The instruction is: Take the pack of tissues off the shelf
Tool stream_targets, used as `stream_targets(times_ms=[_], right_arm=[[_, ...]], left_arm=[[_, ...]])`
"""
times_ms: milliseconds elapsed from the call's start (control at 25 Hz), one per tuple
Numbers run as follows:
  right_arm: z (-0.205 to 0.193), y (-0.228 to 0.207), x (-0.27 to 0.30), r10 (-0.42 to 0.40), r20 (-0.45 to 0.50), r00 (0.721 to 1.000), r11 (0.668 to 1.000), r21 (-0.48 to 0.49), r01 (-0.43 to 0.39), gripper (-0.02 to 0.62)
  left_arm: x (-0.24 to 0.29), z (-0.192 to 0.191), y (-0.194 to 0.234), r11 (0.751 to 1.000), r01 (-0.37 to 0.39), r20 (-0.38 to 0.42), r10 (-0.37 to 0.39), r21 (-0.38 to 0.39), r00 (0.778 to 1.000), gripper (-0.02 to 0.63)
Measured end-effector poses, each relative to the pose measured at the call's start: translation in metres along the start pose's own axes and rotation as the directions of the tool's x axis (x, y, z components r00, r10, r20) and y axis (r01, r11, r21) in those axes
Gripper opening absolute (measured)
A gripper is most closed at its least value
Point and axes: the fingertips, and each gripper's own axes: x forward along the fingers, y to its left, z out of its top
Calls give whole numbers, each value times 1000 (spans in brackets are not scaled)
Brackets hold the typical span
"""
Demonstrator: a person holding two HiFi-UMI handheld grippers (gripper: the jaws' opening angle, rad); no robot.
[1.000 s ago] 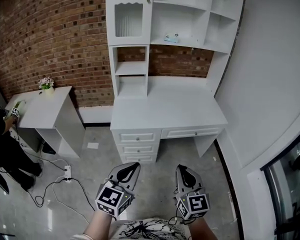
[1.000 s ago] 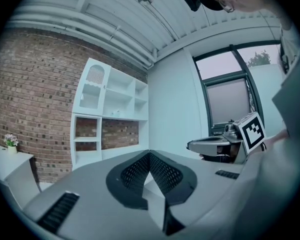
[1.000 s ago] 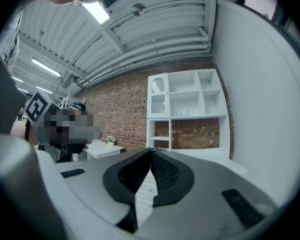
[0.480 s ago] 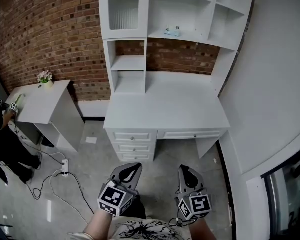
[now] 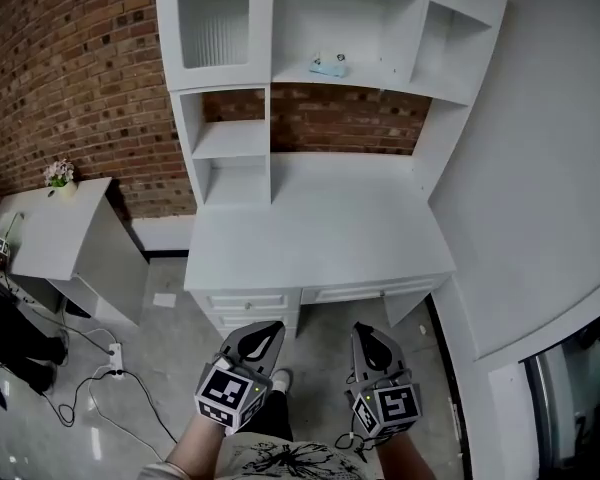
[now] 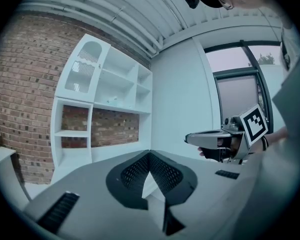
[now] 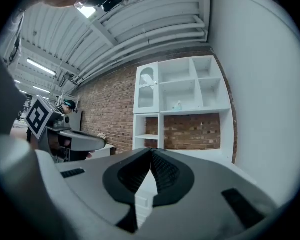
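A small pale blue pack of tissues [image 5: 328, 65] lies on the upper middle shelf of the white desk hutch [image 5: 420, 78]; it also shows as a small speck in the right gripper view [image 7: 178, 105] and faintly in the left gripper view [image 6: 113, 100]. My left gripper [image 5: 265, 333] and right gripper [image 5: 366, 340] are held low in front of the desk, side by side, both pointing at it and far short of the shelf. Each has its jaws shut with nothing between them.
The white desk [image 5: 310, 238] has drawers [image 5: 248, 302] under its top. A brick wall [image 5: 70, 78] runs behind it. A white side table [image 5: 50, 238] with a small flower pot [image 5: 59, 176] stands left; cables [image 5: 100, 388] lie on the floor. A white wall [image 5: 550, 148] closes the right.
Both grippers and the head camera have come closer to the desk; the desk and shelf now sit larger and shifted left in the head view. The jaws stayed shut.
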Motion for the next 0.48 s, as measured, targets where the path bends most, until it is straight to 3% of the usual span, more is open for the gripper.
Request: stream_targets(times_ms=[280,480], right_arm=[[12,-37,102,-40,-20,999,999,-25,40,6],[26,-51,172,-50,-17,999,998,-38,49,6]], left_arm=[[83,27,77,998,55,16,-55,2,998,15],[127,49,137,998,54,42,-55,16,998,15]])
